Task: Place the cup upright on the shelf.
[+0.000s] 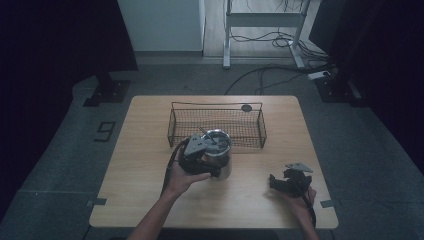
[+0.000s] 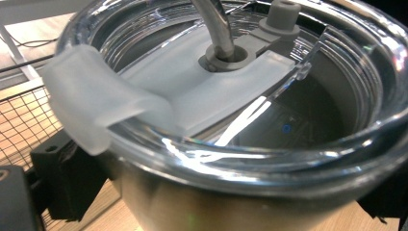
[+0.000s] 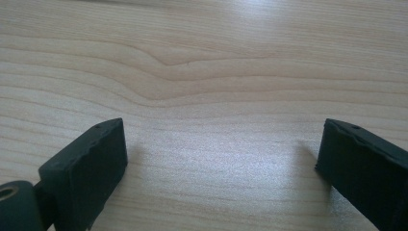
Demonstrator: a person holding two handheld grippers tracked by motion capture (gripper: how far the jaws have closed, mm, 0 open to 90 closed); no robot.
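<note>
- One stainless-steel tumbler with a clear plastic lid and metal straw [image 1: 218, 150] stands on the wooden tabletop [image 1: 140, 150], just before the black wire basket [image 1: 217, 125], seen from the high view; the left claw [image 1: 212, 162] clamps its wall.
- Left gripper view: the glossy lid rim [image 2: 240, 159] looks slippery and rigid; the steel body seems the safer place to hold.
- Right gripper view: the right claw [image 3: 221, 163] gapes wide over bare wood.

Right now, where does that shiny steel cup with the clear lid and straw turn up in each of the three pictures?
High view: the steel cup stands at table centre, just before the wire basket, with the left hand-held gripper around it.
Left gripper view: the cup's clear lid looms close between the jaws.
Right gripper view: not in it.
Shared landmark: the wooden table.
</note>
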